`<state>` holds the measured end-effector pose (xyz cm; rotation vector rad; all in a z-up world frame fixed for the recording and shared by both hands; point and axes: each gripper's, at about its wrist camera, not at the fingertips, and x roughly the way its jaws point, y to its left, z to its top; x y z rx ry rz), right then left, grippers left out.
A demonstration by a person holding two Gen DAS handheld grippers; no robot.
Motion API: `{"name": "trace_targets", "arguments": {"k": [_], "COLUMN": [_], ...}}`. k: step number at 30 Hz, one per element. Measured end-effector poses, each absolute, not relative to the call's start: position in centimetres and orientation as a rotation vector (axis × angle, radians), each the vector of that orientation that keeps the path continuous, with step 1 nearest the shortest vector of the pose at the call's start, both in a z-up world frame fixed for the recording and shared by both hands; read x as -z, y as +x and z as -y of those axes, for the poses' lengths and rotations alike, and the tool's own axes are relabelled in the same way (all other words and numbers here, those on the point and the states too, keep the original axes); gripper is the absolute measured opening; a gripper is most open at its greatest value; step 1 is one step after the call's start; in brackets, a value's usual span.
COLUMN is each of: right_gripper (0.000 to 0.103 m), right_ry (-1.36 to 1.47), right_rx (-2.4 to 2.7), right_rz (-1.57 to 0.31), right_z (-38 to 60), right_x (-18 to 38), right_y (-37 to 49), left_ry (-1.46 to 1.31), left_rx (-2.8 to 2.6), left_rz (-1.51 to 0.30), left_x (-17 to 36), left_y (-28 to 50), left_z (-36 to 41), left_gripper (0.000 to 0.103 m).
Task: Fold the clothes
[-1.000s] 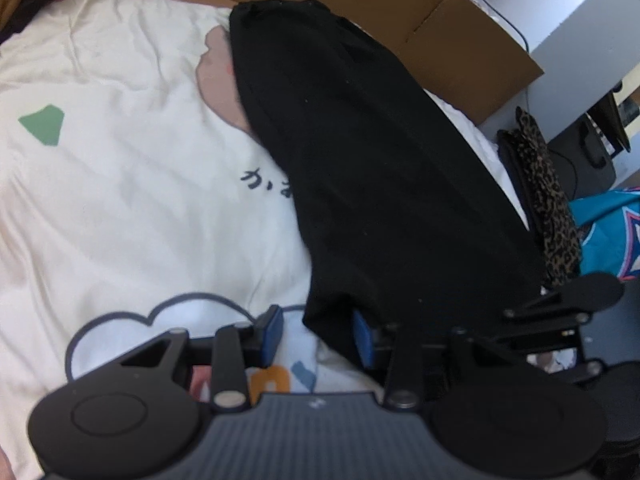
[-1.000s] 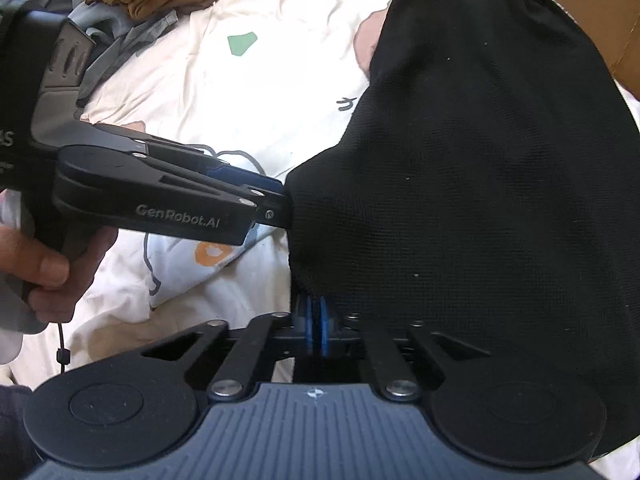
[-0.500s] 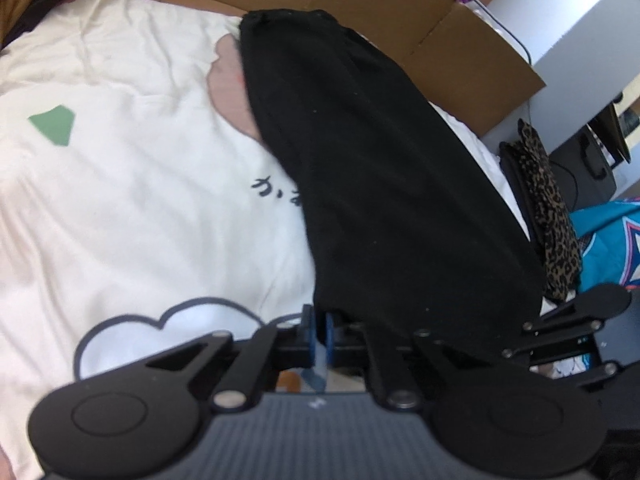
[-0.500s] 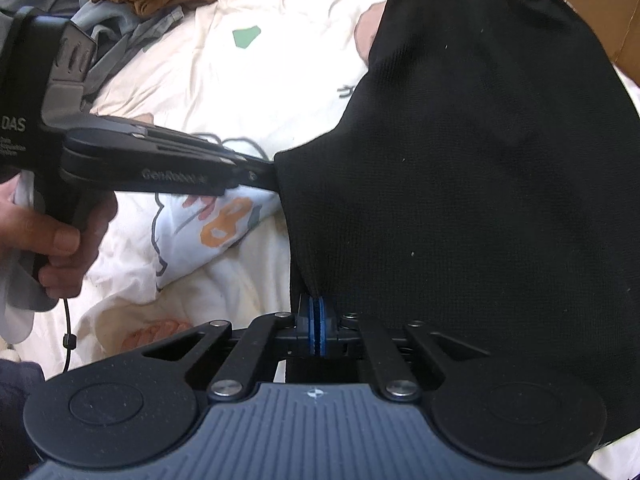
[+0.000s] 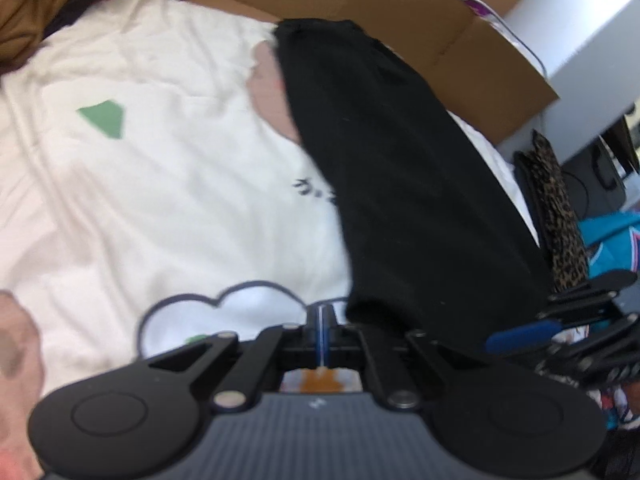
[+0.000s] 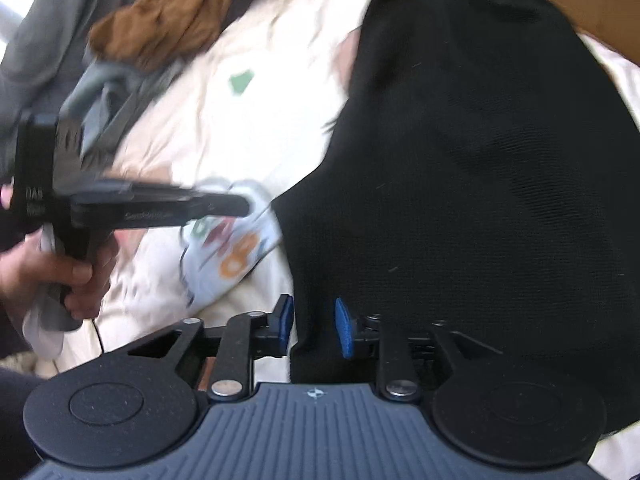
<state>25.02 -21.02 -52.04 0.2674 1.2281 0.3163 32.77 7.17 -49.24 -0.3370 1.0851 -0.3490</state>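
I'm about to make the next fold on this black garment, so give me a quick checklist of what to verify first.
1. Right tongs open: ok, the pads are apart.
2. Black garment edge between the right pads: ok.
3. Left tongs gripping the garment: not ok. They are shut beside its edge, and the right wrist view shows printed sheet between the tip and the cloth.
4. Garment lying flat: cannot tell, the pictures are blurred.
5. Brown clothes clear of the garment: ok.
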Motion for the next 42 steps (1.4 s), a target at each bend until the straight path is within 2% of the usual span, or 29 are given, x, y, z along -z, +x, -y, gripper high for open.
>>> {"name": "trace_targets", "arguments": {"k": [2, 4, 6, 10, 19, 25, 42], "right_gripper": [0.029, 0.029, 0.029, 0.029, 0.030, 0.032, 0.032], "right_ry": [0.264, 0.253, 0.260, 0.275, 0.159, 0.165, 0.156], "right_rx": [-0.268, -0.221, -0.221, -0.222, -0.297, -0.292, 0.183], "right_rz": [-1.225, -1.248, -1.260, -1.282, -1.309, -1.314, -1.265], "right_z": [22.0, 22.5, 22.1, 21.3, 18.0, 19.4, 32.6], "right_x": [52.3, 53.2, 53.8, 54.9, 56.4, 56.0, 55.9], "right_y": [25.1, 25.0, 24.9, 24.8, 24.6, 23.5, 22.4], "left_ry": [-0.347, -0.361, -0.387, -0.439, -0.414, -0.429, -0.651], "left_rx": [0.329, 0.328, 0.333, 0.344, 0.403, 0.404, 0.442], "left_rz": [-1.078, -1.071, -1.063, -1.045, -1.124, -1.153, -1.186], "left_x": [49.1, 49.1, 49.0, 49.0, 50.8, 51.6, 53.6], "left_y": [33.6, 34.5, 35.4, 37.2, 36.4, 35.5, 36.1], "left_z": [-7.5, -7.3, -6.9, -6.0, -4.3, -4.7, -6.7], "left_gripper": [0.002, 0.007, 0.022, 0.026, 0.026, 0.025, 0.027]}}
